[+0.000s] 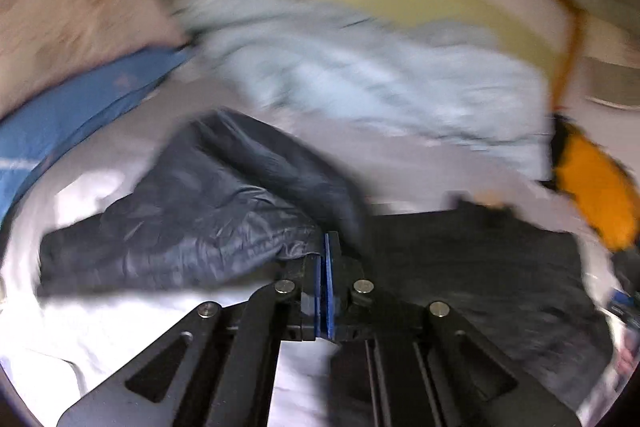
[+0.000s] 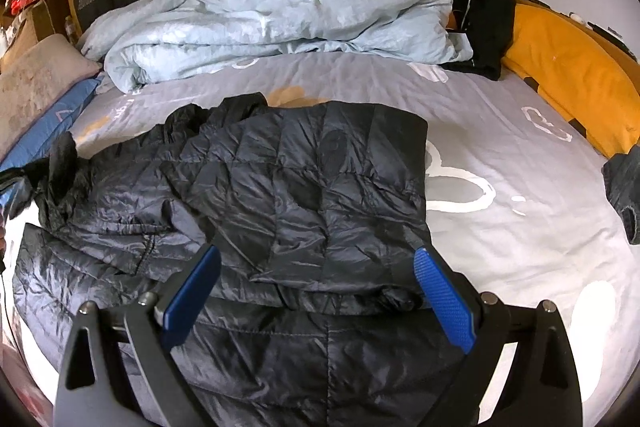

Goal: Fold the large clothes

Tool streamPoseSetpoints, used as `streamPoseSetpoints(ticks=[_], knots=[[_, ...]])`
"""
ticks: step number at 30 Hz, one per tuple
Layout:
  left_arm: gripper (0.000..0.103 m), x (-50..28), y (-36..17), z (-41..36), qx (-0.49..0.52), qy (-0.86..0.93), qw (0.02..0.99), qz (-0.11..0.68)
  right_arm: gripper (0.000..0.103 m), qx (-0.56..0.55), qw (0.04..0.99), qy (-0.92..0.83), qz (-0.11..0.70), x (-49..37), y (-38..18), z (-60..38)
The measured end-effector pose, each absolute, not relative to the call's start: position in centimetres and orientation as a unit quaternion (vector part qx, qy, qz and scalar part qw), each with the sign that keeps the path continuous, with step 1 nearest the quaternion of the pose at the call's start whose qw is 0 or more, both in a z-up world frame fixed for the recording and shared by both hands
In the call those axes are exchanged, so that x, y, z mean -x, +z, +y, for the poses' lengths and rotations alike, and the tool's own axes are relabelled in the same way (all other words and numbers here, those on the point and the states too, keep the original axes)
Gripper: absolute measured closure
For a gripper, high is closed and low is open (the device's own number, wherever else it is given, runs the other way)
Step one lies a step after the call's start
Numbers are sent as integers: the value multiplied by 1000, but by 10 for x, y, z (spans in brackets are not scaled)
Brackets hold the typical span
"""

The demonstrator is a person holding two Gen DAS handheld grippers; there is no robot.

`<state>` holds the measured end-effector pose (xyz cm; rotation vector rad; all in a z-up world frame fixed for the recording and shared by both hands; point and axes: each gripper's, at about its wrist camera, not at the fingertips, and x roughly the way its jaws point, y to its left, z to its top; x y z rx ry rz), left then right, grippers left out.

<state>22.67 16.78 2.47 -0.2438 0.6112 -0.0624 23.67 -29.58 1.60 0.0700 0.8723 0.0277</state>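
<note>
A black quilted puffer jacket [image 2: 288,187] lies spread and partly folded on the grey printed bed sheet [image 2: 520,163]. My right gripper [image 2: 316,259] is open just above the jacket's near half, with nothing between its blue pads [image 2: 444,303]. In the blurred left wrist view my left gripper [image 1: 326,239] is shut on a fold of the jacket [image 1: 192,211], holding a sleeve-like part lifted to the left. The rest of the jacket [image 1: 480,267] lies dark to the right of that gripper.
A crumpled light-blue duvet [image 2: 280,11] lies across the far side of the bed. A black garment [image 2: 484,27] and an orange cushion [image 2: 568,75] are at the right; a beige pillow [image 2: 36,87] and blue bedding [image 2: 52,131] at the left. A dark garment [image 2: 624,195] lies at the right edge.
</note>
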Motion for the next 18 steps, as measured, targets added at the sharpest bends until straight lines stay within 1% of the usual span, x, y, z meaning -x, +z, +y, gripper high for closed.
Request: streamPoseSetpoints(ticks=[3,5,9,14,15,16,17,18], knots=[[102,-198,46,117,112,-111,948,275,6,-37,906,18,422,-236,18,-296],[102,-193,47,86,113,-147,940,285,6,-35,906,20,421,-235,19,-295],[102,-195,21,37,88,-188,921,330,6,-35,906,21,422,-234,20,-293],[101,-199,-18,4,52,-182,902,387,6,-44,905,24,423,-233,20,-297],[98,-201,-22,2,43,-172,903,392,6,-43,905,24,423,-233,21,-296],[90,-200,-24,3,39,-162,903,395,6,-41,905,23,422,-233,21,-295],[83,-197,-24,4,47,-158,904,394,6,-36,906,21,421,-233,21,-294],[67,-192,-22,6,58,-158,905,390,6,-33,907,20,420,-232,21,-294]])
